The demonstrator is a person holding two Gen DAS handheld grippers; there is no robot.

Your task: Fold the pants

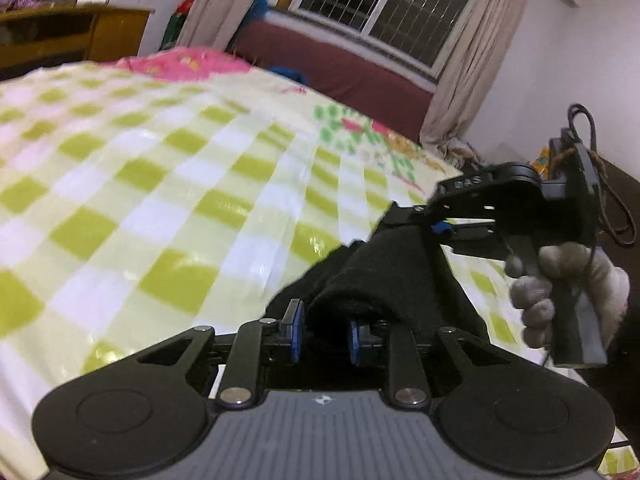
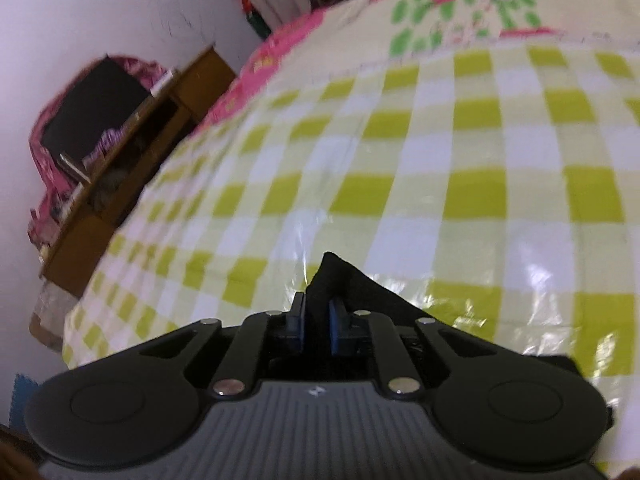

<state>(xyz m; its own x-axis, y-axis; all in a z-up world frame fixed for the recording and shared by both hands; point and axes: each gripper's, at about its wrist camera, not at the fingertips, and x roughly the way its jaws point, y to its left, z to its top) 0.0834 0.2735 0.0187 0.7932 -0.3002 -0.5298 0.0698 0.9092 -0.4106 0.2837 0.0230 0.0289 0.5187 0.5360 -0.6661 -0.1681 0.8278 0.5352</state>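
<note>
A: Pants (image 1: 384, 276), black, bunched between both tools above the checked bed cover (image 1: 160, 168). Left gripper (image 1: 324, 334) narrowed on a thick fold; right gripper (image 2: 316, 320) nearly closed, pinching a thin corner.

B: Noted. Advice for the carry: keep both pinches level, stretch fabric taut, lower flat onto the cover, avoid dragging wrinkles.

Home bedroom, checked bed (image 1: 160, 168), curtained window (image 1: 384, 4)

black pants (image 1: 384, 276) mostly hidden behind hand-held gripper bodies, checked bedspread (image 2: 440, 160) motion-blurred
</note>
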